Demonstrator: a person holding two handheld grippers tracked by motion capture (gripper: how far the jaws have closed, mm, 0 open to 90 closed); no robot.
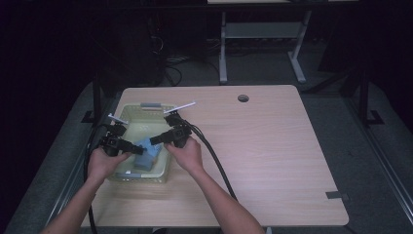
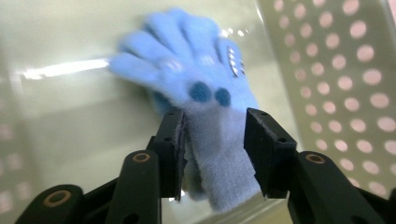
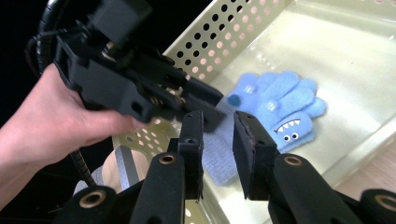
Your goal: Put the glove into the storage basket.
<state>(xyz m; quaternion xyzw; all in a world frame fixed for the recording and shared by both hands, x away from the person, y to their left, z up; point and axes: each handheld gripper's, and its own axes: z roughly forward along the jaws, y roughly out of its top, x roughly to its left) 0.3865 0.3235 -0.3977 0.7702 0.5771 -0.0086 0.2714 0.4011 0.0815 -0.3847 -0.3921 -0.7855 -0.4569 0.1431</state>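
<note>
A light blue knitted glove lies on the floor of a pale perforated basket at the left side of the table. It is a small fuzzy glove with short fingers spread flat; the left gripper view shows two dark blue round dots near the wrist, and the right gripper view shows a toothy mouth and little eyes stitched on one side. Its ribbed cuff is a paler grey-blue and points toward both grippers.

The left gripper has its jaws spread on either side of the cuff; the cloth touches the inner face of one jaw and stands apart from the other. The right gripper hangs just above the cuff's end with its jaws parted by a narrow gap, with the cuff seen through the gap; whether they touch it cannot be told. In the high view the left gripper and the right gripper meet tip to tip over the glove.

The basket's walls rise close on all sides of the glove, with the near wall just beside it. The basket stands near the table's left and front edges. To the right the wooden tabletop runs wide and bare, out to a round hole near the far edge.
</note>
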